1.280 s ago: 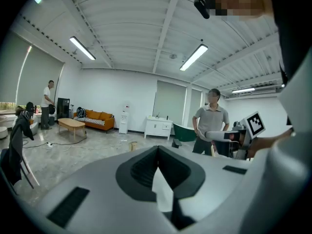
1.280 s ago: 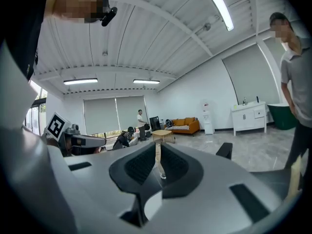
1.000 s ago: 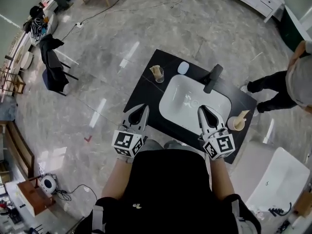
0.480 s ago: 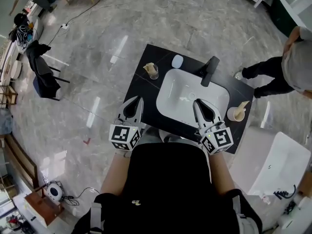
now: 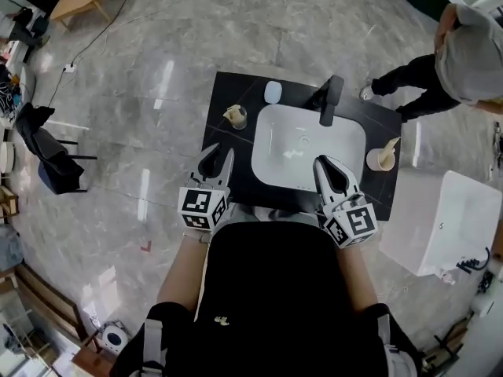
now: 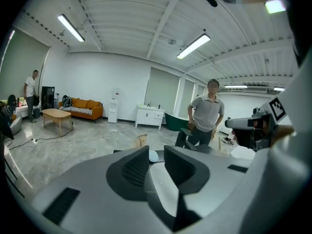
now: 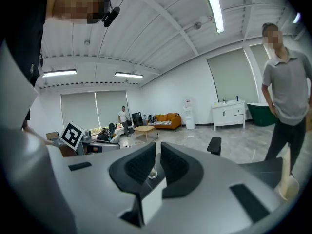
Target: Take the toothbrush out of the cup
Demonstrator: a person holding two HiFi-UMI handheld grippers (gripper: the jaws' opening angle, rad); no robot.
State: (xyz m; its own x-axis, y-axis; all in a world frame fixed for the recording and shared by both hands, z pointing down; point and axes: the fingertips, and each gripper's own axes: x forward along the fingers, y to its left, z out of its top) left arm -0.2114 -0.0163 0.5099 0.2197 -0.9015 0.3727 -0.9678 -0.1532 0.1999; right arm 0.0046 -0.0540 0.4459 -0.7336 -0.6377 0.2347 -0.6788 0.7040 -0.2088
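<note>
- In the middle of the black countertop [image 5: 236, 85]: white basin [image 5: 308, 144], the landmark for all below.
- Just right of the basin, on the countertop: beige cup [image 5: 381, 160] with the toothbrush [image 5: 392, 144] inside, handle sticking up past the rim — touched by neither gripper.
- At the basin's near-left corner: left gripper [image 5: 219, 154], jaws parted with a clear gap after just opening, nothing between them.
- At the basin's near-right edge: right gripper [image 5: 324, 163], jaws pressed together, pinching nothing — apart from the cup.
- Left of the basin: clear glass [image 5: 238, 118] with something pale in it.
- At the basin's far-left corner: small white oval object [image 5: 273, 92].
- Behind the basin: black faucet [image 5: 330, 100].
- Beyond the basin's far-right corner, on the floor: standing person [image 5: 460, 53] in a grey shirt.
</note>
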